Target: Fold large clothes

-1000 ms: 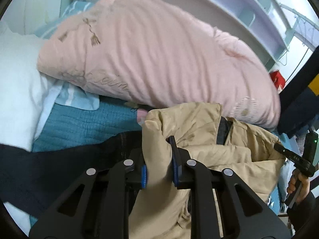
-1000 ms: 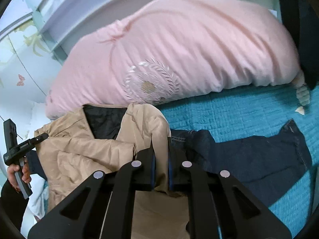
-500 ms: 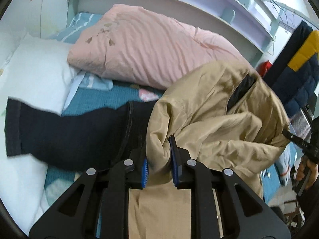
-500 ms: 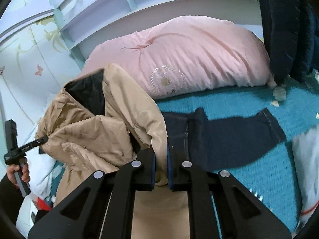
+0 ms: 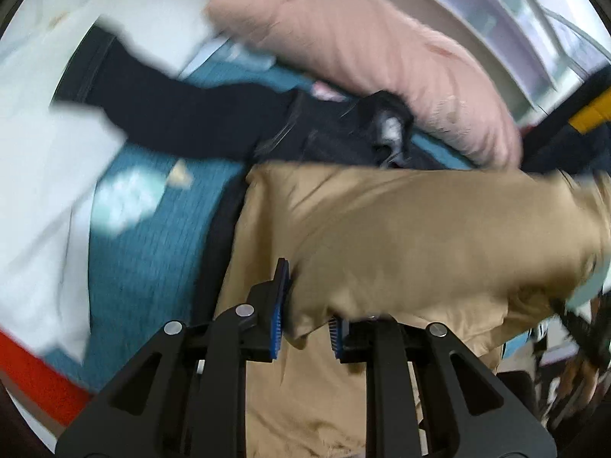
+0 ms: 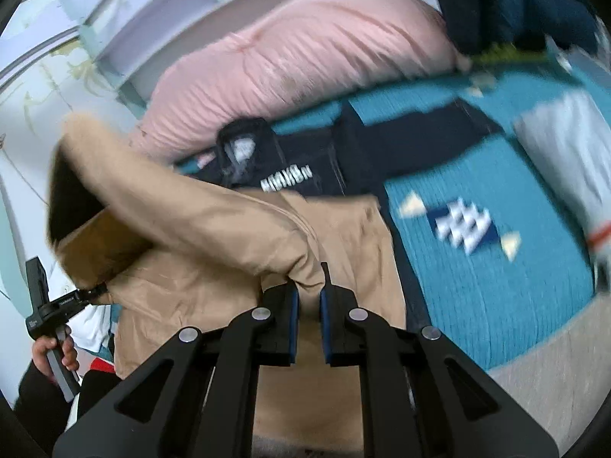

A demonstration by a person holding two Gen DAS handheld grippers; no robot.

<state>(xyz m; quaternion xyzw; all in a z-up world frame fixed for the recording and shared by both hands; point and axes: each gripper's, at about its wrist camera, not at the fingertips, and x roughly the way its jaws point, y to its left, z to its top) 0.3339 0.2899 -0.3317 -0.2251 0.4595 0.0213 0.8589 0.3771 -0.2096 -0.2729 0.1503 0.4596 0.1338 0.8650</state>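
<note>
My left hand-held gripper (image 5: 305, 301) is clenched on a bunched fold of the tan padded jacket with a dark lining (image 5: 401, 236), and my right hand-held gripper (image 6: 309, 297) pinches another fold of the same garment between its blue pads. The jacket hangs between the two grips and drapes over the near edge of the bed with the teal quilted cover (image 6: 496, 267), filling the left view from about 3 to 6 o'clock.

I judge it soft and bulky, fairly light for its size, with a smooth shell that could slide out of a shallow pinch. The puffy padding will resist a sharp crease, so I would take it at seams, hem or shoulder edges, where the cloth is thickest.

Beyond it at 12 o'clock lie a dark navy garment with white lettering (image 6: 343, 160) and a large pink duvet (image 6: 305, 57). Both views are motion-blurred, so finer detail escapes me.
</note>
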